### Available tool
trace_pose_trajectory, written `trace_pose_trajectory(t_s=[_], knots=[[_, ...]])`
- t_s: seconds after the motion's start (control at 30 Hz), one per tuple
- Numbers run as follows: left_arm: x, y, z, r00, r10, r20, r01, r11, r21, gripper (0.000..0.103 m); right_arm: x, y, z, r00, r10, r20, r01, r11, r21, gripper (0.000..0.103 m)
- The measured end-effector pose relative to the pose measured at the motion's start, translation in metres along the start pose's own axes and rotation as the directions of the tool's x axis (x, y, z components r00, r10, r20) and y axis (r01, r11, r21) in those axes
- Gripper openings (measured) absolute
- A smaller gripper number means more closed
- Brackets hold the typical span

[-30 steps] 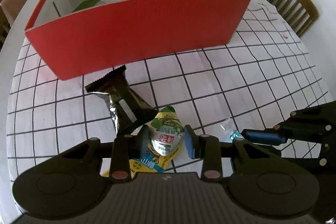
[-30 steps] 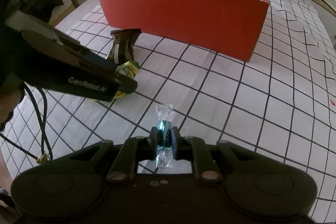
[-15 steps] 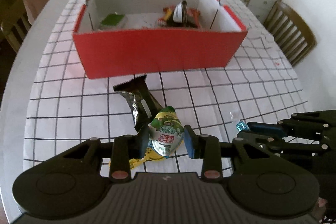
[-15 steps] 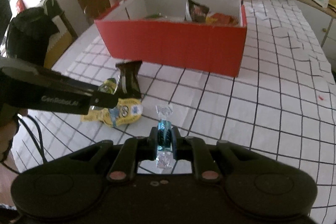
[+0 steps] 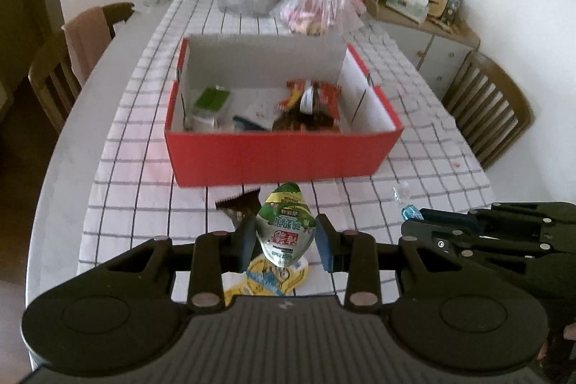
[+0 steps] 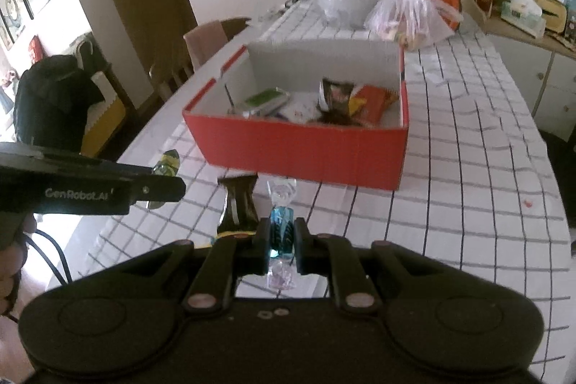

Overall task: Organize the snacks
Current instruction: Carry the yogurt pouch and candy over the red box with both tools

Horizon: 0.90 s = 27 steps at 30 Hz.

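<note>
Glossy foil pouch (image 5: 285, 225), crinkly clear-wrapped candy (image 6: 282, 230), matt cardboard box (image 5: 280, 159), cloth tablecloth (image 5: 428, 146).

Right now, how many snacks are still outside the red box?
4. Green pouch in the left gripper, blue candy in the right gripper, dark wrapper and yellow packet on the tablecloth. Others may be hidden.

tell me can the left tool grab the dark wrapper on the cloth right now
Probably not: the left tool is shut on the green pouch, so it has no free grip for the dark wrapper lying below it.
</note>
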<state>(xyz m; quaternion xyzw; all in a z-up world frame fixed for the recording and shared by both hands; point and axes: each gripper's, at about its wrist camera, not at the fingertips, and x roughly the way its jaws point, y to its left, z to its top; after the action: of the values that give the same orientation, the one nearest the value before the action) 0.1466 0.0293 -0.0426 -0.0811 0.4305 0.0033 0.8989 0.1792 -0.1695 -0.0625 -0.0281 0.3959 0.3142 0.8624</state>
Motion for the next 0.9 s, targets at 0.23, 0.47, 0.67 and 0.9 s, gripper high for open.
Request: trace_pose_trajectory(t_s=[0.23, 0.47, 0.67, 0.9], knots=[[-0.010, -0.002, 0.025, 0.998, 0.011, 0.062, -0.012, 1.000, 0.011, 0.035, -0.006, -0.001, 0.033, 0.998, -0.015, 0.060, 0.016, 1.000, -0.023, 0.011], [-0.008, -0.001, 0.055, 0.994, 0.040, 0.104, -0.043, 0.999, 0.026, 0.035, -0.003, -0.006, 0.065, 0.993, -0.041, 0.108, 0.046, 0.998, -0.038, 0.011], [0.004, 0.006, 0.078, 0.992, 0.063, 0.109, -0.065, 0.998, 0.016, 0.035, 0.010, -0.016, 0.091, 0.991, -0.058, 0.123, 0.062, 0.998, -0.032, 0.011], [0.026, 0.019, 0.103, 0.992, 0.092, 0.090, -0.091, 0.996, -0.006, 0.035, 0.036, -0.032, 0.117, 0.991, -0.079, 0.105, 0.082, 0.996, -0.025, 0.011]])
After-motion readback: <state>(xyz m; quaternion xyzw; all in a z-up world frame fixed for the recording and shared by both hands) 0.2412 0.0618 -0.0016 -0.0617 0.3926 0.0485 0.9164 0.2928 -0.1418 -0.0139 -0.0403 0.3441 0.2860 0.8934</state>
